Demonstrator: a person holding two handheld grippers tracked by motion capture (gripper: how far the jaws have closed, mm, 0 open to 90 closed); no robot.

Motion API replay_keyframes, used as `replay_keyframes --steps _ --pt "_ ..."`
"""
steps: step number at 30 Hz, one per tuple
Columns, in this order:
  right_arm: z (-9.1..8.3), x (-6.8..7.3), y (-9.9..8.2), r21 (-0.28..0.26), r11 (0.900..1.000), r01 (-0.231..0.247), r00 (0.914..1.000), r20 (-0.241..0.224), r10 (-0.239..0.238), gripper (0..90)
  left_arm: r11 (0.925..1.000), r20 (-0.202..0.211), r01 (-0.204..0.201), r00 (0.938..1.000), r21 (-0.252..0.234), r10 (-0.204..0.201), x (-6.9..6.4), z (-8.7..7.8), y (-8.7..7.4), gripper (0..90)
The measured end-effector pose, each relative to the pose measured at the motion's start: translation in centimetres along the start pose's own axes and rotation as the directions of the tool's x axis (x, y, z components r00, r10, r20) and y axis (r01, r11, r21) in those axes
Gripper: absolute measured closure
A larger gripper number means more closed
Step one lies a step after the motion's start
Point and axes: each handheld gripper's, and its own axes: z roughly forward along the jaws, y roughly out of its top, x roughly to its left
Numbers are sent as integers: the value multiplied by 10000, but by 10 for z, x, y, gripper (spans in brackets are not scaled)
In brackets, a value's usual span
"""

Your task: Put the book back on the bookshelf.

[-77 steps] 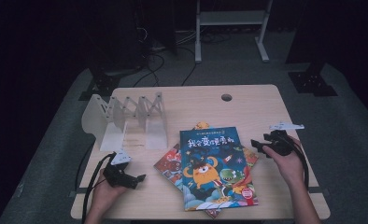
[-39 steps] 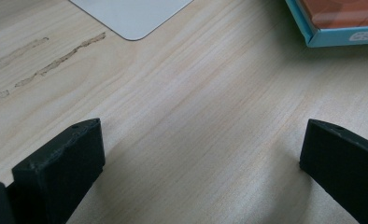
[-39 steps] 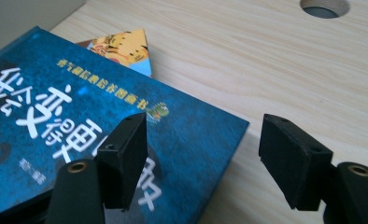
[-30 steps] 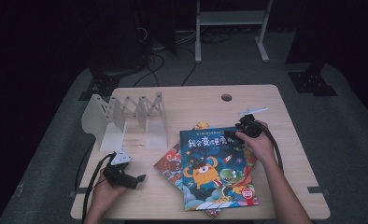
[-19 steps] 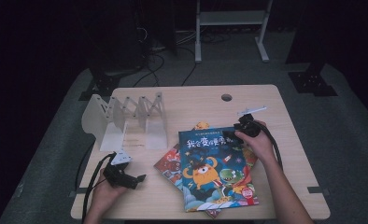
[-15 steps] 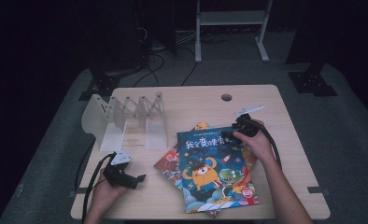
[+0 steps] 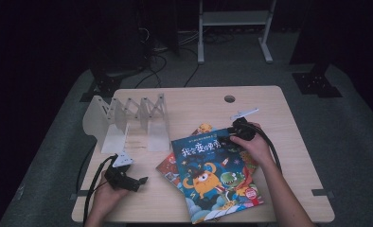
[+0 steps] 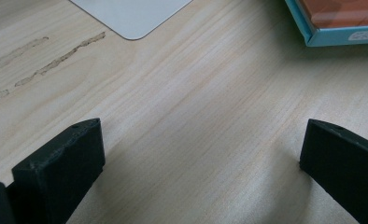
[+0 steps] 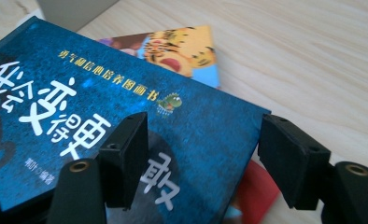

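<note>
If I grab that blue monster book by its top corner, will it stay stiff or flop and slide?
The blue book shows a thick, boxy edge, so it probably stays stiff. It lies on other books, so it may slide before lifting. Held by one corner in the right gripper, it would likely sag or pivot.

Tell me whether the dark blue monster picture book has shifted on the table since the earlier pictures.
Yes. The dark blue monster picture book has slid slightly left, toward the white folding book rack, uncovering more of the books beneath.

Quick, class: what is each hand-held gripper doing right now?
Left hand-held gripper: open, empty, over bare table.
Right hand-held gripper: open, jaws just been closing, astride the blue book corner, not gripping.
</note>
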Motion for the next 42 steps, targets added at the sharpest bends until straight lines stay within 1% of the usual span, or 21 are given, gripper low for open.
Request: replay_keyframes --steps 1,2,3,6,11,14,15,20,22,23,26,30,31,42 --pt "0 1 0 37 10000 8 10000 -57 -7 335 10000 -3 1 10000 -2 -1 0 0 0 0" --pt "2 5 2 65 9999 131 9998 -170 -130 342 10000 -4 1 10000 -3 -1 0 0 0 0" --pt "2 5 2 65 9999 131 9998 -170 -130 342 10000 -4 1 10000 -3 -1 0 0 0 0" --pt "5 11 4 107 9996 268 9992 -299 -265 349 10000 0 2 10000 -2 -2 0 0 0 0" --pt "8 16 7 163 9991 402 9981 -473 -393 354 10000 -2 5 10000 -4 -5 0 0 0 0" --pt "9 19 7 202 9990 387 9977 -561 -375 357 10000 -2 3 10000 -2 -3 0 0 0 0" --pt "11 22 9 204 9986 490 9965 -681 -475 359 10000 -2 7 10000 -6 -7 0 0 0 0" --pt "16 30 13 329 9969 710 9941 -840 -680 369 10000 1 6 10000 6 -6 0 0 0 0" --pt "18 33 16 418 9954 867 9928 -862 -828 369 10000 -1 4 10000 9 -4 0 0 0 0" --pt "18 33 16 418 9954 867 9928 -862 -828 369 10000 -1 4 10000 9 -4 0 0 0 0" --pt "22 39 20 455 9937 1020 9911 -903 -976 368 10000 4 4 10000 27 -4 0 0 0 0" --pt "25 43 23 520 9933 1033 9904 -972 -979 367 10000 6 5 10000 29 -5 0 0 0 0" --pt "28 46 25 547 9916 1168 9885 -1028 -1108 367 10000 2 6 10000 26 -6 0 0 0 0" --pt "43 60 38 618 9887 1366 9840 -1241 -1282 367 10000 2 6 10000 26 -6 0 0 0 0"
